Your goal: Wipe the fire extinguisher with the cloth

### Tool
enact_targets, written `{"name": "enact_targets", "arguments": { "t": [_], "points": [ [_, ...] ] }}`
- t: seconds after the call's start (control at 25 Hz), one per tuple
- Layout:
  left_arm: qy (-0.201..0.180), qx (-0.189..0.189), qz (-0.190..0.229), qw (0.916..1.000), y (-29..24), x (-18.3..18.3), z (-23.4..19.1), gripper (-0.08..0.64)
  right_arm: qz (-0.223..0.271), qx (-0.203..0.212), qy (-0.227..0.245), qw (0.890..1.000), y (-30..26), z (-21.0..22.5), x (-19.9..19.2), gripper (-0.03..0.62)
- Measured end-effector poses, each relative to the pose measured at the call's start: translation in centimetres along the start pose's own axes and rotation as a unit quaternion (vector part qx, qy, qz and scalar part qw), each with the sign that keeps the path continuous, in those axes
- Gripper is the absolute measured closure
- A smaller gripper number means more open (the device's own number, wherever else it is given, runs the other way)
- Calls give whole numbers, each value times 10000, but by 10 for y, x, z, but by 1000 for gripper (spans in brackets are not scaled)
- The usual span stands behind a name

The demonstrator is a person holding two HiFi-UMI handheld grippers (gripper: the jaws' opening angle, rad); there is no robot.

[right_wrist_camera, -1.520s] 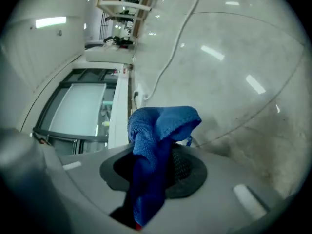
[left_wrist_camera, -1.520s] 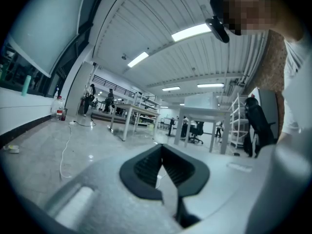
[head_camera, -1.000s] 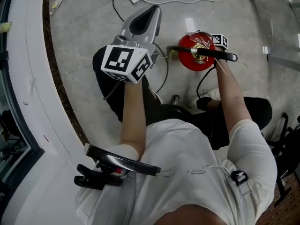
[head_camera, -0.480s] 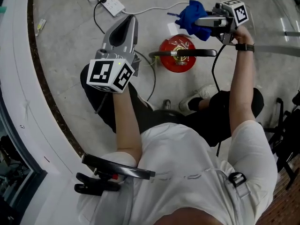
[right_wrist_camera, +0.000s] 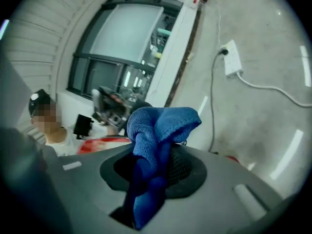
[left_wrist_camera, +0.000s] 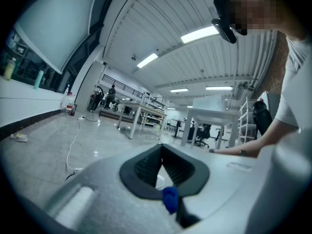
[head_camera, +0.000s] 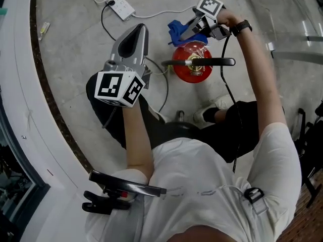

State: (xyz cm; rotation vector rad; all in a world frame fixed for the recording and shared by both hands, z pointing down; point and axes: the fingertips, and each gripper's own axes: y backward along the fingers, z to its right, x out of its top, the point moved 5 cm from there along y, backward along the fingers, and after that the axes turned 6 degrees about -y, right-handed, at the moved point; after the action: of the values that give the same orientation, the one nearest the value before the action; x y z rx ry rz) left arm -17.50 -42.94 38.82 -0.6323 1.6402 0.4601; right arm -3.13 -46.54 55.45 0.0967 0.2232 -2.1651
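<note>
1. Fire extinguisher: a red cylinder standing upright on the grey floor, seen from straight above in the head view. Its black handle runs crosswise over the top. It sits between the person's knees and the white power strip.
2. The right gripper is held out past the far side of the extinguisher, with its marker cube facing up. Its jaws are clamped on a blue cloth. In the right gripper view the cloth bunches into a fold above the jaws, and a tail hangs down between them.
3. In the head view the cloth lies just beside the upper left edge of the red body. Whether it touches the extinguisher cannot be told from above.
4. The left gripper is raised to the left of the extinguisher, well apart from it and pointing away from the person. In the left gripper view its dark pads meet at the tips with nothing pinched between them. Only floor shows through the narrow gap behind them.
5. A black cable loops across the floor between the left gripper and the extinguisher. A white cable runs from the power strip towards the right gripper.
</note>
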Motion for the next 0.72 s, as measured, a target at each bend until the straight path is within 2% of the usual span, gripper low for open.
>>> {"name": "enact_targets", "arguments": {
  "t": [0.08,0.16,0.24,0.32,0.44,0.56,0.64,0.72],
  "points": [
    [30,54,-18,10000,1,-3,-4,563,-355,-622,-398,9966,-12,64,-11,471],
    [69,127,-49,9999,3,-7,-9,563,-336,-1186,-716,9898,-24,128,-18,471],
    [95,197,-108,9997,6,-12,-14,563,-101,-1513,-981,9836,-38,184,-27,471],
    [90,235,-197,9995,8,-16,-16,563,189,-1646,-1085,9802,-47,231,-35,471],
    [102,376,-358,9986,14,-16,-19,563,643,-2072,-1344,9669,-46,284,-52,468],
    [144,562,-381,9976,26,-20,-27,563,841,-2470,-1255,9572,-42,305,-61,470],
    [196,654,-362,9970,32,-21,-32,563,923,-2452,-1107,9587,-36,298,-56,468],
    [223,663,-279,9972,35,-18,-33,563,917,-2268,-840,9660,-25,269,-40,471]
  ]
}}
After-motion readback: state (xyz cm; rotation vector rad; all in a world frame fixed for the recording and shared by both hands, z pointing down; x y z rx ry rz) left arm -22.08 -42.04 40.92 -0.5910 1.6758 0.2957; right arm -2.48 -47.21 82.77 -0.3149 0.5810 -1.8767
